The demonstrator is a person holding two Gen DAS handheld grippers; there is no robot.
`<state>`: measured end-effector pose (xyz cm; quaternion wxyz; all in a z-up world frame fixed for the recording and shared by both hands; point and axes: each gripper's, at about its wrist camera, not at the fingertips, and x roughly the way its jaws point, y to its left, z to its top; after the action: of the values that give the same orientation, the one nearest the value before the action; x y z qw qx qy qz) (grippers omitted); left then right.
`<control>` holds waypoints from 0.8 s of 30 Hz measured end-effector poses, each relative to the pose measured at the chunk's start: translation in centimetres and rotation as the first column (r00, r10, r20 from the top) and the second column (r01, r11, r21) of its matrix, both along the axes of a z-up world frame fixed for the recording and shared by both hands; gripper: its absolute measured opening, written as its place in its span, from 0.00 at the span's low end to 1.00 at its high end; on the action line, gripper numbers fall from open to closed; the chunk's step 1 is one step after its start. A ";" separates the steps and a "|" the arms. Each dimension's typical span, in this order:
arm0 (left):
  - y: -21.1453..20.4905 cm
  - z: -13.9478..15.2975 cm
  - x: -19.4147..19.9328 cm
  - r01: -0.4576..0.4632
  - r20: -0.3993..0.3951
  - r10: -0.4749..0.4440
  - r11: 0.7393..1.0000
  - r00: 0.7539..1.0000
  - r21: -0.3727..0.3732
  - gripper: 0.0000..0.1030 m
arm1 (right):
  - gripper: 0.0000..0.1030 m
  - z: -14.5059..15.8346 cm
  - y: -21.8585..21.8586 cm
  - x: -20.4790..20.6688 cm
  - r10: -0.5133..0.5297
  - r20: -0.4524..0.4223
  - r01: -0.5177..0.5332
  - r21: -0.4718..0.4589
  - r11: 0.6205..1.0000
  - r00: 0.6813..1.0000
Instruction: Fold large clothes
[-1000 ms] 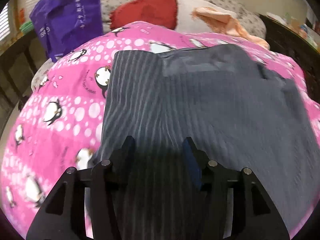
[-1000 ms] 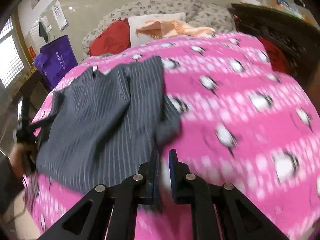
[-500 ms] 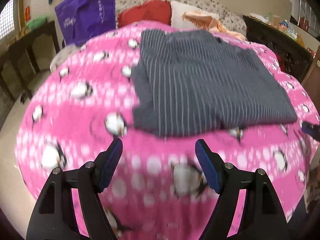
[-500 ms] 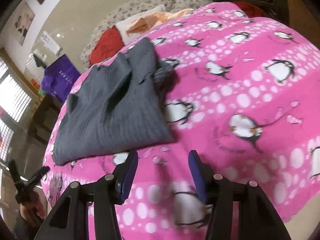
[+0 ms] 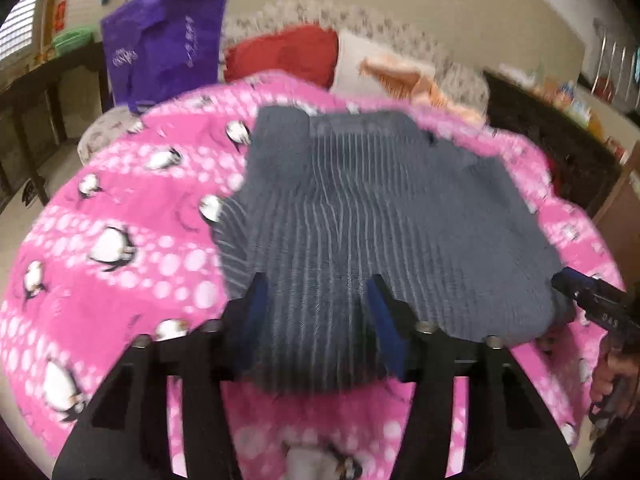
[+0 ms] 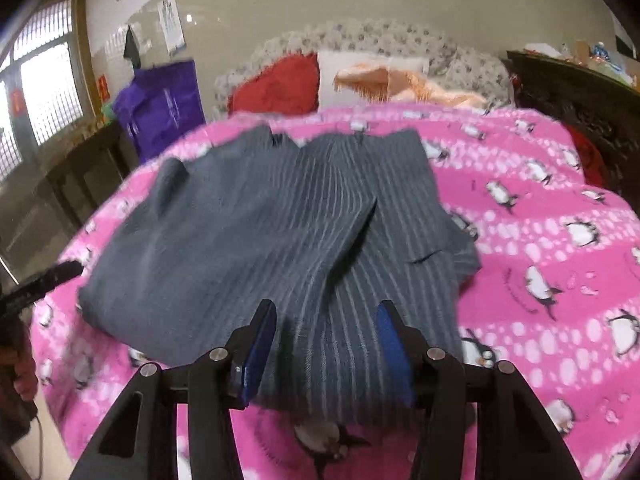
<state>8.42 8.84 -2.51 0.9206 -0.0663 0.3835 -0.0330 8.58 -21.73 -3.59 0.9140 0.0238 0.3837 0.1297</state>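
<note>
A grey striped garment [image 5: 380, 216] lies partly folded on a pink penguin blanket [image 5: 120, 240] on a bed. My left gripper [image 5: 316, 292] is open, its jaws spread over the garment's near edge on the left side. In the right wrist view the garment [image 6: 280, 232] shows a folded flap across its middle. My right gripper [image 6: 326, 316] is open over the garment's near edge on the right side. The right gripper's tip also shows at the far right of the left wrist view [image 5: 592, 300]. Neither gripper holds cloth.
Red [image 5: 288, 54] and white pillows with an orange cloth [image 5: 404, 76] lie at the bed's head. A purple bag [image 5: 160, 48] stands at the left by a dark table. A dark wooden cabinet [image 5: 560, 136] runs along the right side.
Both grippers have moved forward from over the bare blanket to the garment's near edge. Both stay open. A second ago the right gripper was shut.
</note>
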 end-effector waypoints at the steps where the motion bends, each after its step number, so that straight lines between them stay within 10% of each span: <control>1: -0.4 -1.2 0.9 -0.006 -0.037 0.007 1.000 0.999 0.017 0.47 | 0.48 -1.0 0.2 0.1 -0.002 -0.016 0.001 -0.023 1.000 1.000; 24: -1.4 -4.7 1.1 -0.053 0.013 0.052 0.995 0.999 0.089 0.48 | 0.54 -4.0 0.1 -1.6 0.037 0.076 -0.033 -0.054 0.998 0.996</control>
<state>9.50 7.41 -7.22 0.9253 -0.0351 0.3776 0.0077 7.00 -21.61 -7.56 0.9259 -0.0120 0.3521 0.1361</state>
